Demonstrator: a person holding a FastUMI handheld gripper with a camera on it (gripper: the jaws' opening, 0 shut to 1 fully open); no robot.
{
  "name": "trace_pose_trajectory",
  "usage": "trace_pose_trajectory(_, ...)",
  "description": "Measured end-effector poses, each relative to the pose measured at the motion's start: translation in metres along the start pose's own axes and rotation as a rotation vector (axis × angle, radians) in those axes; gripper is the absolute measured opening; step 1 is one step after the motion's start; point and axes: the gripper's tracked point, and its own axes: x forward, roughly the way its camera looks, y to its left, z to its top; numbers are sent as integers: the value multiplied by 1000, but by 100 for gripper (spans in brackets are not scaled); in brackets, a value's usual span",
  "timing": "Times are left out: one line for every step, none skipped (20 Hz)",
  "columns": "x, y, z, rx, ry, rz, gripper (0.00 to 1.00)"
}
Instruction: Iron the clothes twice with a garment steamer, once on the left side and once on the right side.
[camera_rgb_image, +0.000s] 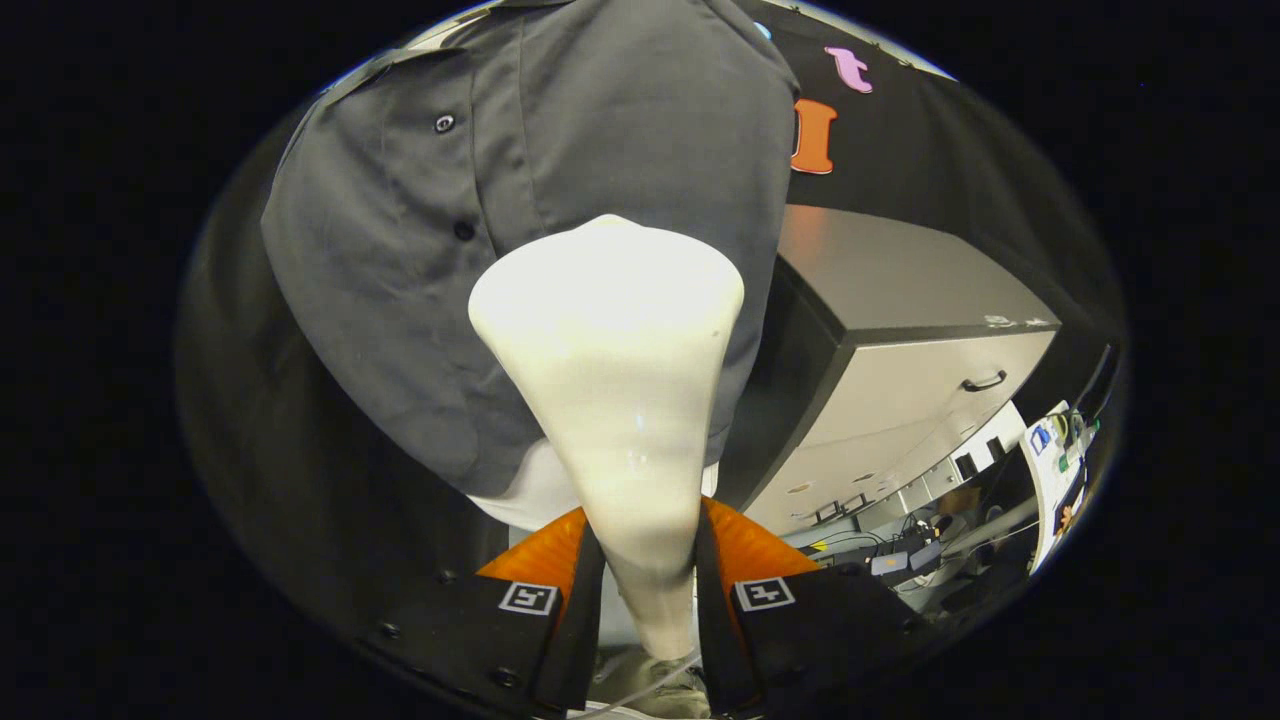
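Note:
A cream-white garment steamer (615, 390) stands between my fingers, its narrow handle clamped by both of them and its wide head pointing forward. My gripper (648, 580) is shut on that handle. Just beyond the head hangs a dark grey button-up shirt (560, 170). The steamer head lies over the shirt's lower middle, a little right of the button placket (462, 230); whether it touches the cloth I cannot tell. A white garment or form (530, 495) peeks out under the shirt's hem.
A grey cabinet (900, 330) with a drawer handle stands close to the right of the shirt. Below it, further right, lie cables and small devices (900, 555) on the floor. The booth's black cloth wall (240, 400) hangs to the left and behind.

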Motion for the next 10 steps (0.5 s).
trace_pose_trajectory(-7, 2, 7, 10, -20, -10, 50)
trace_pose_trajectory(-14, 6, 14, 20, -39, -21, 51)
trace_pose_trajectory(-22, 8, 21, 31, -58, -31, 50)
trace_pose_trajectory(-27, 8, 27, 39, -75, -41, 50)
trace_pose_trajectory(-35, 12, 34, 44, -96, -48, 50)
trace_pose_trajectory(-42, 18, 43, 53, -118, -54, 50)
trace_pose_trajectory(-50, 24, 50, 60, -137, -58, 50)
trace_pose_trajectory(-57, 30, 58, 65, -156, -61, 50)
trace_pose_trajectory(-65, 36, 67, 67, -176, -65, 50)
trace_pose_trajectory(-71, 40, 74, 68, -195, -68, 50)
